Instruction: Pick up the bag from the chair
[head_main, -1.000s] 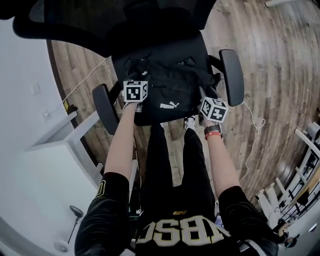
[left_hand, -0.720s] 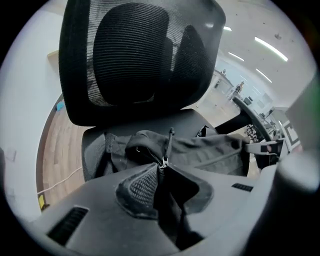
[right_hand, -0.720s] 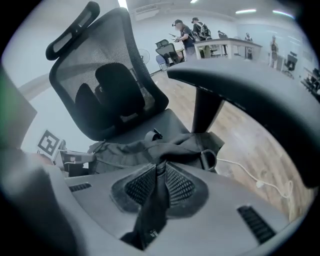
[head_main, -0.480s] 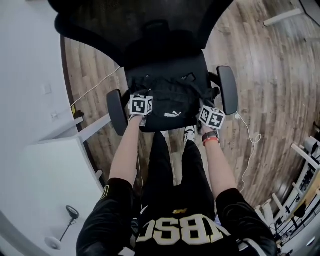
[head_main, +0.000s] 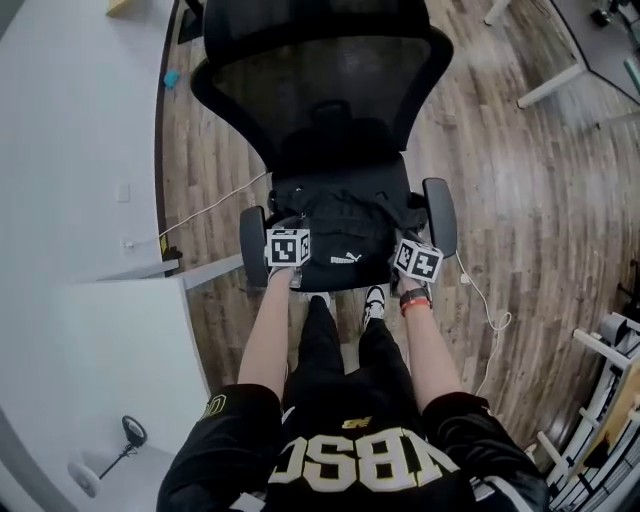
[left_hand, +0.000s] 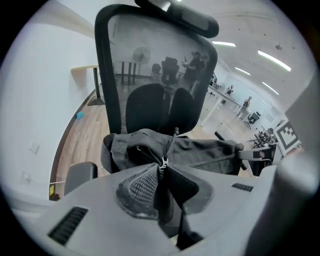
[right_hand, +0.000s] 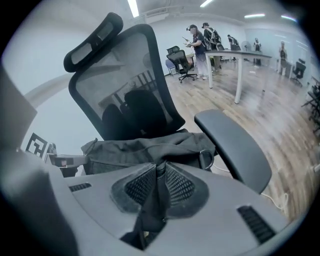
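At the far left a white wall (head_main: 80, 150) curves past, with a white desk (head_main: 100, 380) below it. A pale cord (head_main: 215, 205) runs over the wood floor (head_main: 520, 200) towards the chair's left armrest (head_main: 253, 232).

Next comes the left gripper (left_hand: 162, 172), under its marker cube (head_main: 287, 246). Its jaws have just closed and pinch the fabric of the black bag (head_main: 345, 235) right at a zip pull (left_hand: 163, 161). The bag lies over the chair seat, stretched between the two tongs and hemmed in by an armrest on each side. Whether it is clear of the cushion cannot be told. The tall mesh backrest (head_main: 320, 80) stands close behind it. The person's legs and a white shoe (head_main: 373, 300) stand just in front of the seat.

The right gripper (right_hand: 159, 172), under its own cube (head_main: 418, 260), has also just closed. Its pads press on a bunched fold at the bag's other end, near a metal ring (right_hand: 205, 159). The right armrest (head_main: 440, 215) sits just beside that end.

Further right a white cable (head_main: 480, 300) trails over the boards. White table legs (head_main: 545, 85) stand at the upper right and a rack (head_main: 600, 400) at the lower right. In the right gripper view, people (right_hand: 197, 37) stand by a long table (right_hand: 240, 55) far behind the chair.
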